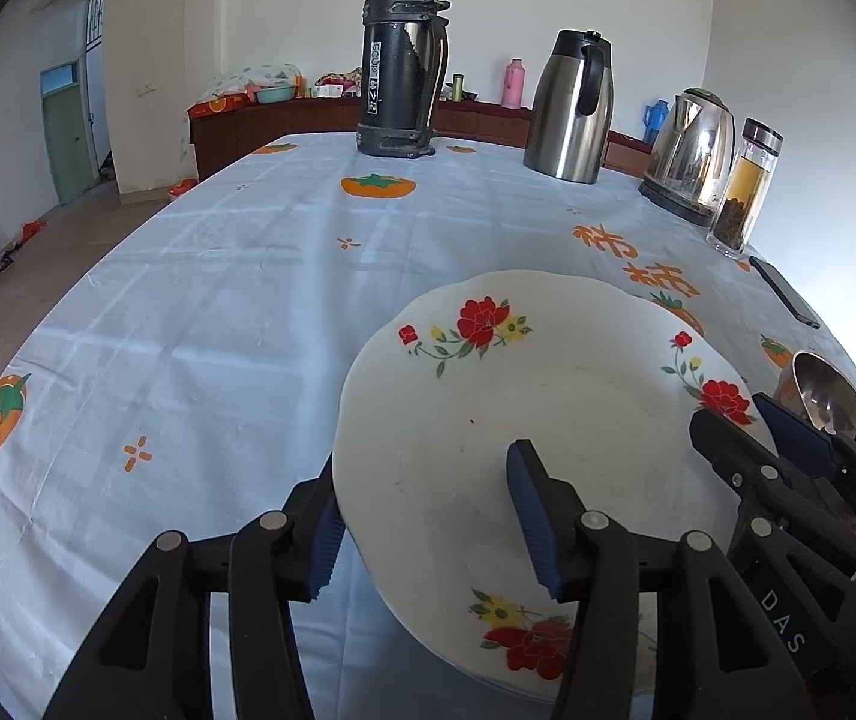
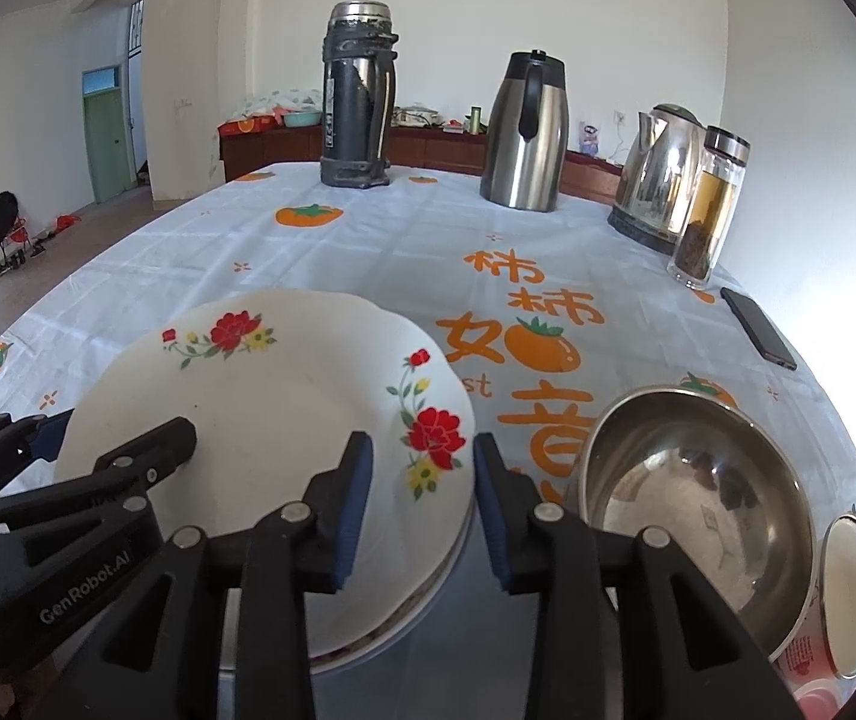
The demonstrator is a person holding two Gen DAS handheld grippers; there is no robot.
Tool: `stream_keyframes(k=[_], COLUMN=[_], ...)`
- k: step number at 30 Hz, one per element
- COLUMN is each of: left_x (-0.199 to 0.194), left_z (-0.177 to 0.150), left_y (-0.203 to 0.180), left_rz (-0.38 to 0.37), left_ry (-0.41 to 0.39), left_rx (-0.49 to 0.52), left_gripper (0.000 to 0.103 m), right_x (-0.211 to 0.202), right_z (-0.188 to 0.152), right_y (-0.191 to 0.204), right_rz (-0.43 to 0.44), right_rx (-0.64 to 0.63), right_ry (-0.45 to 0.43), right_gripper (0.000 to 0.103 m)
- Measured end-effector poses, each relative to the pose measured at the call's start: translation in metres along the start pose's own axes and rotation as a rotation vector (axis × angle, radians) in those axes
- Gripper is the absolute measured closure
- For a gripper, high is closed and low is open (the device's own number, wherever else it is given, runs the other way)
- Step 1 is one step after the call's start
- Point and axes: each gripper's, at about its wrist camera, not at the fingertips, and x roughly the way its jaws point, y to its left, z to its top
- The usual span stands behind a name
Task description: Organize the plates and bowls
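Surface: your table carries a pale blue tablecloth (image 1: 200,312) printed with orange persimmons and large orange characters. It runs away from you toward a white wall and a low dark-wood sideboard (image 1: 284,120) crowded with small items. A tiled floor and a green door (image 2: 105,147) lie off to the left.

Far edge, left to right: a tall black flask (image 1: 402,63) with a worn metal cap; a steel carafe (image 1: 571,108) with a black handle; an electric kettle (image 1: 688,156); a clear glass bottle (image 1: 742,189) holding amber liquid with dark leaves settled at the bottom. A dark phone (image 2: 757,327) lies flat near the right edge.

Task items: a white floral plate (image 1: 517,396) sits in front of you on the cloth; in the right wrist view a second rim shows beneath it, so it appears stacked. Just to its right stands a steel bowl (image 2: 691,486), empty, with only reflections inside. Beside that, at the right margin, is a white-lined cup (image 2: 850,594) with a red-printed side; its contents cannot be made out.

Grippers: your left gripper (image 1: 433,531) straddles the plate's left rim, jaws about half open, pads not pressing. Your right gripper (image 2: 422,516) straddles the right rim, jaws narrowly parted, a gap visible on either side of the rim.
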Motion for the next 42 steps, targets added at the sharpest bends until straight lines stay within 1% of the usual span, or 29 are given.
stream_keyframes(k=[1,3,6,8,12,17,20,25,29,30,31,32,33,36,39,42], left_x=[0.0,-0.002,-0.004,-0.006,-0.005,-0.006,-0.006,-0.008,-0.011,-0.012,-0.013,-0.015,-0.017,-0.023,-0.025,-0.027], left_z=[0.0,-0.001,-0.001,-0.001,0.0,0.0,0.0,0.0,-0.001,-0.001,-0.001,-0.002,-0.002,-0.003,-0.003,-0.003], left_y=[0.0,-0.002,-0.001,0.001,0.001,0.003,0.004,0.006,0.009,0.011,0.014,0.016,0.018,0.021,0.021,0.023], left_rz=[-0.004,-0.007,-0.011,-0.013,-0.012,-0.017,-0.021,-0.024,-0.03,-0.03,-0.031,-0.035,-0.041,-0.052,-0.051,-0.052], left_ry=[-0.003,-0.013,-0.021,-0.031,-0.032,-0.038,-0.04,-0.048,-0.06,-0.068,-0.075,-0.081,-0.092,-0.126,-0.137,-0.155], left_rx=[0.0,0.008,0.001,-0.005,-0.009,-0.021,-0.025,-0.036,-0.052,-0.063,-0.077,-0.087,-0.097,-0.111,-0.112,-0.123], left_gripper=[0.048,0.043,0.043,0.043,0.042,0.041,0.041,0.041,0.041,0.041,0.041,0.04,0.037,0.033,0.033,0.033], right_x=[0.0,-0.002,-0.01,-0.012,-0.01,-0.011,-0.013,-0.021,-0.027,-0.029,-0.032,-0.037,-0.042,-0.06,-0.081,-0.105], right_z=[0.0,0.0,-0.001,-0.001,0.0,-0.001,-0.002,-0.003,-0.004,-0.004,-0.005,-0.006,-0.008,-0.021,-0.035,-0.05], right_y=[0.0,0.003,0.013,0.017,0.016,0.015,0.015,0.015,0.019,0.02,0.021,0.02,0.021,0.031,0.035,0.029], right_rz=[0.002,0.004,-0.019,-0.029,-0.026,-0.032,-0.034,-0.05,-0.073,-0.081,-0.086,-0.084,-0.086,-0.101,-0.055,-0.015], right_rx=[0.0,-0.015,-0.06,-0.08,-0.08,-0.081,-0.075,-0.069,-0.083,-0.084,-0.085,-0.086,-0.093,-0.156,-0.179,-0.179], right_ry=[-0.001,-0.011,-0.051,-0.058,-0.053,-0.065,-0.079,-0.118,-0.144,-0.153,-0.17,-0.191,-0.208,-0.232,-0.24,-0.26], right_gripper=[0.066,0.063,0.066,0.067,0.067,0.064,0.061,0.052,0.049,0.044,0.039,0.036,0.032,0.032,0.032,0.033])
